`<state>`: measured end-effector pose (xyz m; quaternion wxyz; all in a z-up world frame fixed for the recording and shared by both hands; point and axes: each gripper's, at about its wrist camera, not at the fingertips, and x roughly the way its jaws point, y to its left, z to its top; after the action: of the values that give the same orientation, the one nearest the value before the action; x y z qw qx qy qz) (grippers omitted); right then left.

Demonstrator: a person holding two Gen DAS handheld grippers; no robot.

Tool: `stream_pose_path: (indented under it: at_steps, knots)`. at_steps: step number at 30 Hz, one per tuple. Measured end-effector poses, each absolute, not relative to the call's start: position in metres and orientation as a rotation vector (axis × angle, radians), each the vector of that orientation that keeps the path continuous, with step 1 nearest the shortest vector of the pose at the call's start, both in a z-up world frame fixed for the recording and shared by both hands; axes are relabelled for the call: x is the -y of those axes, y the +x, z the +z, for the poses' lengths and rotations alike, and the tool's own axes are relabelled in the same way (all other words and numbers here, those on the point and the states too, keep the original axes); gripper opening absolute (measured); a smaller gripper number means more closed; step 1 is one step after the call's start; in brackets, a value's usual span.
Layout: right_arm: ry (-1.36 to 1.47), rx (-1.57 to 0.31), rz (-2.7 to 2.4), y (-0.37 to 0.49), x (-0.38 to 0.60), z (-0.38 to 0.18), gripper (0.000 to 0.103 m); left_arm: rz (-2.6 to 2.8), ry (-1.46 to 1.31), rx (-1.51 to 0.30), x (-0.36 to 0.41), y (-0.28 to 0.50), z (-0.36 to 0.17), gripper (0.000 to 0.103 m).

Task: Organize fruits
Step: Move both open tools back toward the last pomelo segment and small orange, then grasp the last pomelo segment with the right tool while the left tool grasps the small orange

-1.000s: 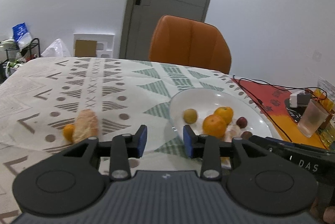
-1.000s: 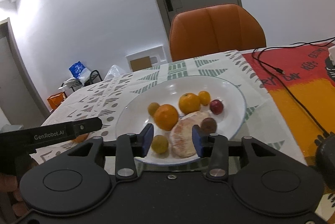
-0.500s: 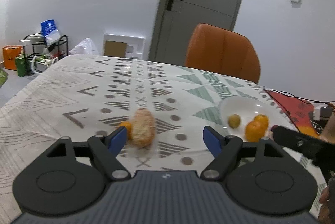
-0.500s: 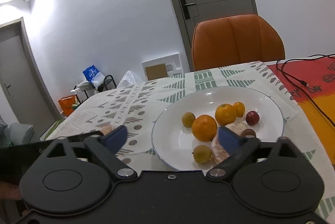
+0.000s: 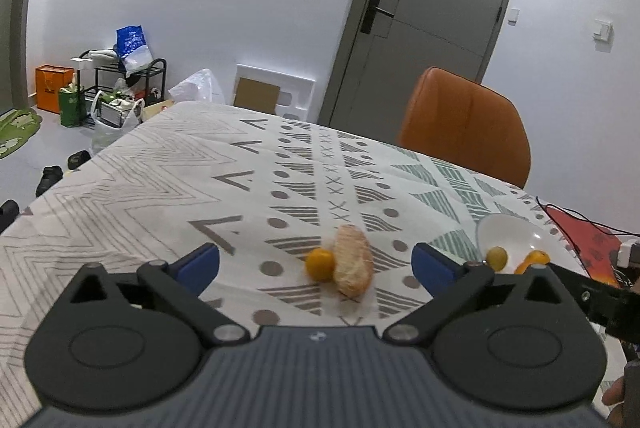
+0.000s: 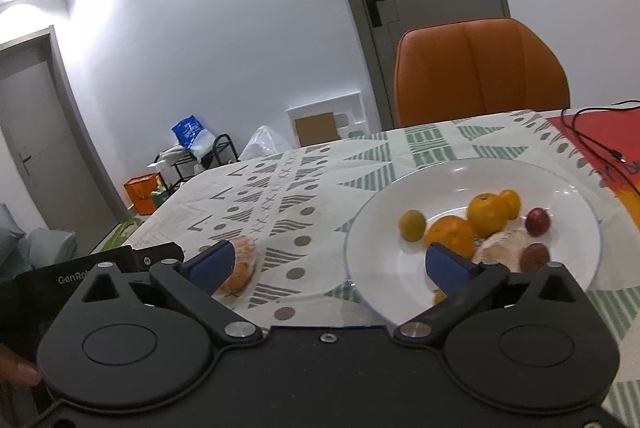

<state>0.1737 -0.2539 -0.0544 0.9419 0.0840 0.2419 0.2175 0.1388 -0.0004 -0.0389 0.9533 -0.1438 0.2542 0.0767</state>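
In the left wrist view my left gripper stands wide open above the patterned tablecloth. A small orange fruit and a peeled citrus piece lie side by side on the cloth just ahead, between its fingers' line. The white plate sits to the right. In the right wrist view my right gripper is open and empty. The plate holds several fruits: oranges, a yellow-green fruit, a red plum and a peeled citrus. The loose peeled citrus piece shows beside its left finger.
An orange chair stands at the table's far side. A black cable runs over a red mat to the right of the plate. The table's left edge drops to a floor with bags and a rack.
Both grippers have opened from nearly shut to wide. The left view has swung left, bringing the loose peeled piece and small orange to its centre. The right view shifted left off the plate.
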Motion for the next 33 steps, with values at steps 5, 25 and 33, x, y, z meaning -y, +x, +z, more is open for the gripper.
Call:
stream_pose_path:
  at_steps: [5,25,33]
  knots:
    - [0.162,-0.497,0.470,0.177,0.240,-0.053,0.103,0.175,-0.301,-0.521,-0.012,0.137,-0.039,0.103]
    - [0.096,-0.536,0.593,0.193,0.177,-0.055,0.103,0.197,-0.282,-0.506,-0.051,0.131,-0.032,0.103]
    - [0.067,-0.587,0.636,0.203,0.162,-0.062,0.091,0.177,-0.290,-0.524,-0.057,0.136,-0.037,0.097]
